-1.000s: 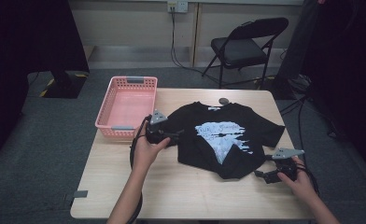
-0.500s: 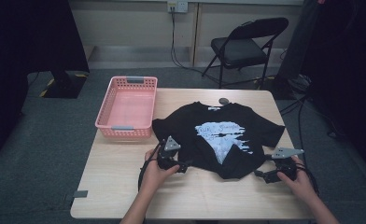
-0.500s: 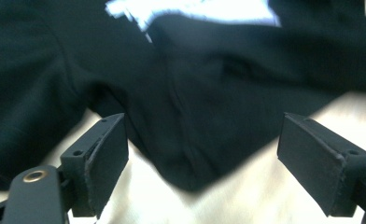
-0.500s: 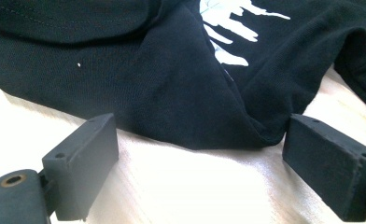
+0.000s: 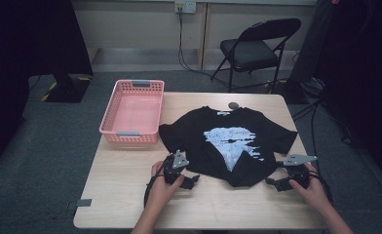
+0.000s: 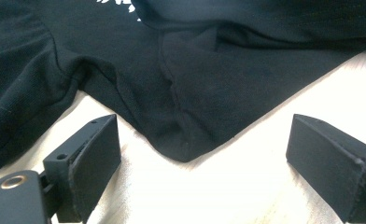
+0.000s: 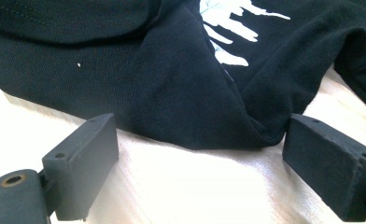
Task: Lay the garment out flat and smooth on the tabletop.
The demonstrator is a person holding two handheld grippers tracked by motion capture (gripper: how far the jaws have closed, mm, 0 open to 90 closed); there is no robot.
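A pale wooden table (image 5: 125,195) stands on grey carpet, a black folding chair (image 5: 257,46) behind it; left of the black T-shirt (image 5: 228,141) sits a pink basket (image 5: 133,112); the shirt lies mid-table, white print up, hem bunched; the left gripper (image 5: 193,181) and right gripper (image 5: 272,183) flank that hem, jaws spread, holding nothing.

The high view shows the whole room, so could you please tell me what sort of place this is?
Probably a plain workroom or lab set up for recording: a bare light wooden table on grey carpet, a black folding chair by the wall, and a wall socket with trailing cables.
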